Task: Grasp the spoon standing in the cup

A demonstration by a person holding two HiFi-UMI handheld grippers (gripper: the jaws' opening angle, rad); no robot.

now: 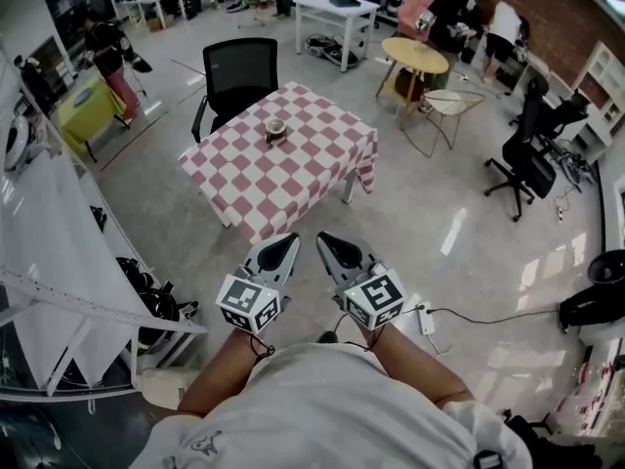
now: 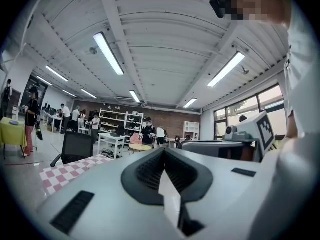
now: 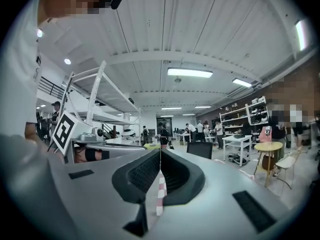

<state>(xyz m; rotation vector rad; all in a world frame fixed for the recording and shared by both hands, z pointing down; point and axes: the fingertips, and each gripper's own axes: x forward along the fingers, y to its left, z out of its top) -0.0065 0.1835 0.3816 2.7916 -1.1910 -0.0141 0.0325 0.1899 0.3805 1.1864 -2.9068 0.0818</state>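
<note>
Head view alone shows the cup [image 1: 276,130] on the table [image 1: 293,179]; left tool [image 2: 164,150], right tool [image 3: 160,151] clenched, empty.

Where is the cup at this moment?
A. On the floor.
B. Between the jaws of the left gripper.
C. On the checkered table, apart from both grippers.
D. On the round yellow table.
C: the cup stands on the checkered table, far from the left gripper and right gripper.

Left gripper [image 1: 289,241] and right gripper [image 1: 325,240]: pale grey shells, black ribbed jaw pads. Each bears a white marker cube [image 1: 248,304] printed with black squares. Wearer: white short-sleeved T-shirt [image 1: 322,408], small dark print.
</note>
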